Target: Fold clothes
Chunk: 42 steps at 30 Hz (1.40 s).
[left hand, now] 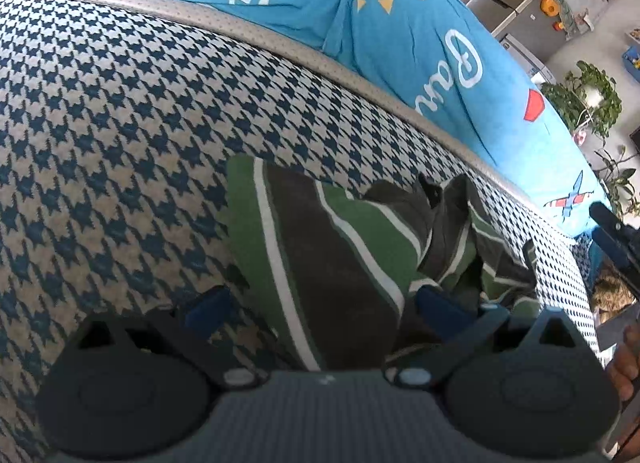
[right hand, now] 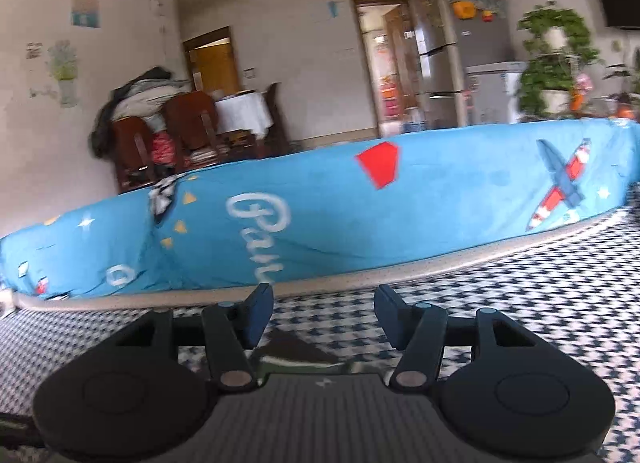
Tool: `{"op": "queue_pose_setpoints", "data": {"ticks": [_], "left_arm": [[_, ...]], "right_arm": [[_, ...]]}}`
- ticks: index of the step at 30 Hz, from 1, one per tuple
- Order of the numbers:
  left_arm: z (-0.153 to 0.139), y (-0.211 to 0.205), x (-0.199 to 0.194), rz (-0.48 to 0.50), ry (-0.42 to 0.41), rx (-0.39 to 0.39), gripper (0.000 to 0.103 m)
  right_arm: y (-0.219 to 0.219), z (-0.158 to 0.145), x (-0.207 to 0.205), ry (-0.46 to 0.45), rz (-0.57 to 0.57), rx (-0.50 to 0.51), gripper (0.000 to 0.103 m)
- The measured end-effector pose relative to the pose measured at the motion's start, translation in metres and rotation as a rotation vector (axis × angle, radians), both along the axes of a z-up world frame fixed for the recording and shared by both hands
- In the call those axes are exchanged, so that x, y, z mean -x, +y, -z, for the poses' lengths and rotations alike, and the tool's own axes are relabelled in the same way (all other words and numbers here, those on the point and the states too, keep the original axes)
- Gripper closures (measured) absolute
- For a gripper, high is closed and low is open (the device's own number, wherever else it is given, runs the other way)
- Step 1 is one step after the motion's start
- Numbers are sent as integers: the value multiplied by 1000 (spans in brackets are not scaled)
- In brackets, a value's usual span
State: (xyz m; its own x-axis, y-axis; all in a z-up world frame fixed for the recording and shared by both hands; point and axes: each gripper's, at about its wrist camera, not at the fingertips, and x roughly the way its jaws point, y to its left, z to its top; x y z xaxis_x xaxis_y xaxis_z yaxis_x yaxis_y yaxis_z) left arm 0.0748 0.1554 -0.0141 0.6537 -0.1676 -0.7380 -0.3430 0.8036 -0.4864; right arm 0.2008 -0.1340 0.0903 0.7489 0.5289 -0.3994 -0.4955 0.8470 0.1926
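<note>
Between left gripper (left hand: 322, 305) fingers — striped garment (left hand: 320, 263), spread

Black grippers, blue fingers (right hand: 258, 315)

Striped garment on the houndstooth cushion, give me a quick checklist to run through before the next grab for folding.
1. Left gripper open: ok, its fingers stand wide apart with the striped garment between them, pads not pressing.
2. Right gripper free: ok, nothing between its fingers; only houndstooth cushion beyond.
3. Garment flat: not ok, its right side is bunched in dark folds.
4. Left edge reachable: ok, the green edge with the white stripe lies straight on the cushion.
5. Space to fold: ok, bare cushion lies left of the garment, and the blue cover sits behind.
6. Garment's full outline: cannot tell, its near part is hidden under the gripper.
</note>
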Motion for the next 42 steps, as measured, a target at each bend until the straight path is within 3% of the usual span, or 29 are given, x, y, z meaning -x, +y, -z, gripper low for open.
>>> {"op": "queue_pose_setpoints", "data": {"ticks": [3,7,10,18,28,30,32,35,42], "left_arm": [[0,-6,-3,16,-5,-20,0],[-1,-14,-4,45,-14,-43,0],[-2,-17,-2,55,-33,-52,0],[-3,-28,-5,96,-37,-100,6],[-4,-42,-8,154,-27,-220,31],[-4,-43,-9,151,-28,-220,35],[-4,-45,-10,150,-30,-230,44],[-5,-47,-12,145,-32,-242,52],[-11,-45,-17,135,-47,-270,68]], "right_arm": [[15,10,0,62,-116,-13,47],[46,32,2,131,-213,64,47],[66,48,5,155,-266,127,47],[88,65,1,197,-339,177,47],[114,83,-3,198,-363,319,47],[118,85,-3,181,-368,340,50],[122,84,-1,158,-376,362,72],[124,84,-4,149,-368,366,94],[121,66,-14,134,-330,259,98]]}}
